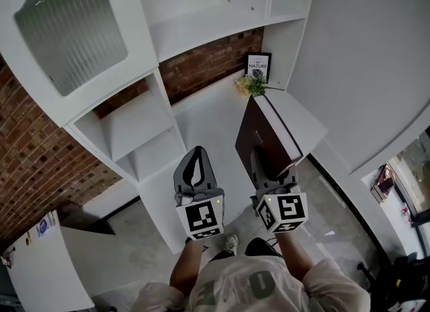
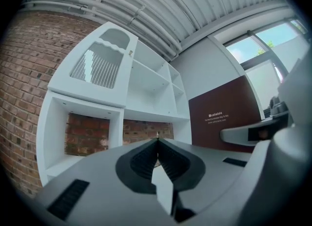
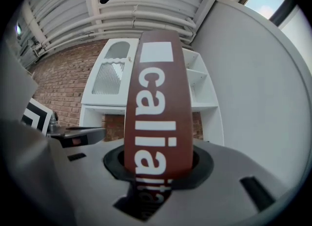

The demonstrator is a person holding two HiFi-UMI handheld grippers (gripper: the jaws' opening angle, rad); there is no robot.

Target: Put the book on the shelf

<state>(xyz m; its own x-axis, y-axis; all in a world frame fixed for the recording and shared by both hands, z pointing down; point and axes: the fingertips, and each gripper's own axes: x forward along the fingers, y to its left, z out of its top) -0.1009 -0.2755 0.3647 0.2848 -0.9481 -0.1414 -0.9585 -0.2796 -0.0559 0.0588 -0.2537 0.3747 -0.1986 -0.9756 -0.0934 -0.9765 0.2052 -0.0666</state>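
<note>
A thick dark-brown book (image 1: 269,132) with white lettering is held upright in the air in front of the white shelf unit (image 1: 201,21). My right gripper (image 1: 267,163) is shut on its lower end; in the right gripper view its spine (image 3: 156,108) stands between the jaws. My left gripper (image 1: 195,164) hangs beside it to the left with its jaws shut and nothing between them (image 2: 157,144). The left gripper view shows the book's cover (image 2: 224,115) at the right.
On the wide lower shelf (image 1: 208,112) stand a small framed print (image 1: 258,65) and a bunch of yellow-green flowers (image 1: 252,85) near the right wall. Brick wall (image 1: 208,62) shows behind the open compartments. A white cabinet door with ribbed glass (image 1: 70,28) is at the upper left.
</note>
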